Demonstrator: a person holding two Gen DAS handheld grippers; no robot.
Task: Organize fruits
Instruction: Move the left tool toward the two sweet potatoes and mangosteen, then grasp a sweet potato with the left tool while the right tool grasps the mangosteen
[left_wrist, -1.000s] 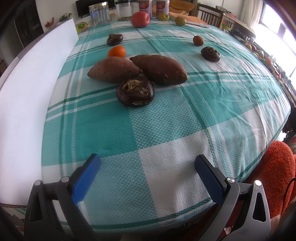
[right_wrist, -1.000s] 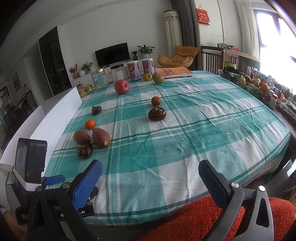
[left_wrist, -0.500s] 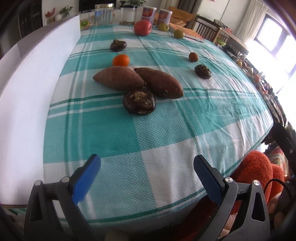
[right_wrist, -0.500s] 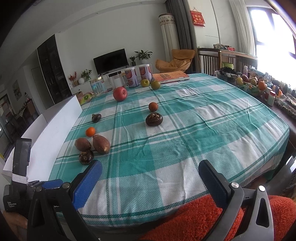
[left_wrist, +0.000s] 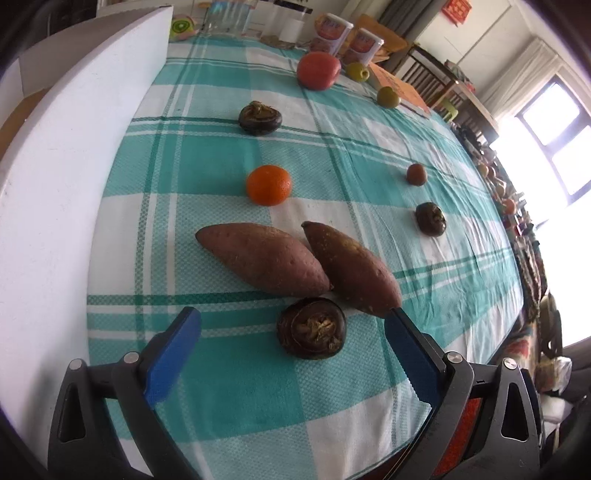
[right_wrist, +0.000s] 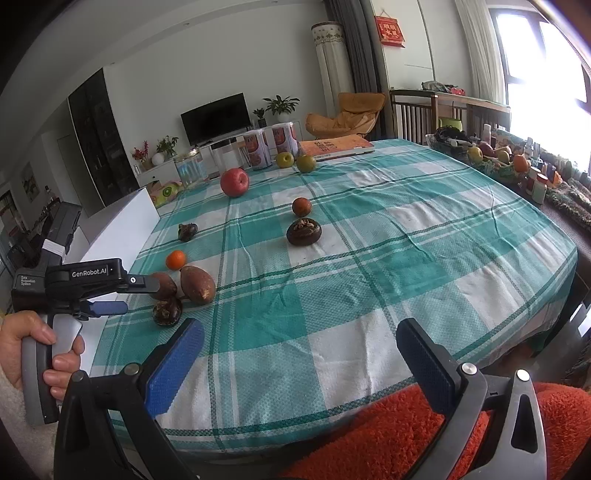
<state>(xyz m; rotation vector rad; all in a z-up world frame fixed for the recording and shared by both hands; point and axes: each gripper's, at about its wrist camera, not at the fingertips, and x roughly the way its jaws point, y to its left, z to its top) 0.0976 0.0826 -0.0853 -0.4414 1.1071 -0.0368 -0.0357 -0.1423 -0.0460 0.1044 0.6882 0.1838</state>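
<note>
My left gripper (left_wrist: 291, 325) is open, its blue pads on either side of a dark round fruit (left_wrist: 311, 327) near the table's front left; the fruit lies just ahead of the fingertips. Two sweet potatoes (left_wrist: 263, 259) (left_wrist: 351, 267) lie touching behind it, then an orange (left_wrist: 269, 184) and another dark fruit (left_wrist: 259, 119). A red apple (left_wrist: 318, 70) and two green fruits (left_wrist: 388, 97) sit farther back. My right gripper (right_wrist: 299, 328) is open and empty at the table's near edge. The left gripper (right_wrist: 110, 280) shows there by the sweet potatoes (right_wrist: 197, 284).
A white board (left_wrist: 62, 177) runs along the table's left edge. A small brown fruit (right_wrist: 301, 206) and a third dark fruit (right_wrist: 304, 232) lie mid-table. Cans (right_wrist: 271, 144), a jar (right_wrist: 189, 168) and an orange box (right_wrist: 336, 147) stand at the back. An orange cushion (right_wrist: 406, 435) lies below the front edge.
My left gripper has moved forward over the table until its open pads flank the nearest dark fruit. The right gripper has stayed near the front edge.
</note>
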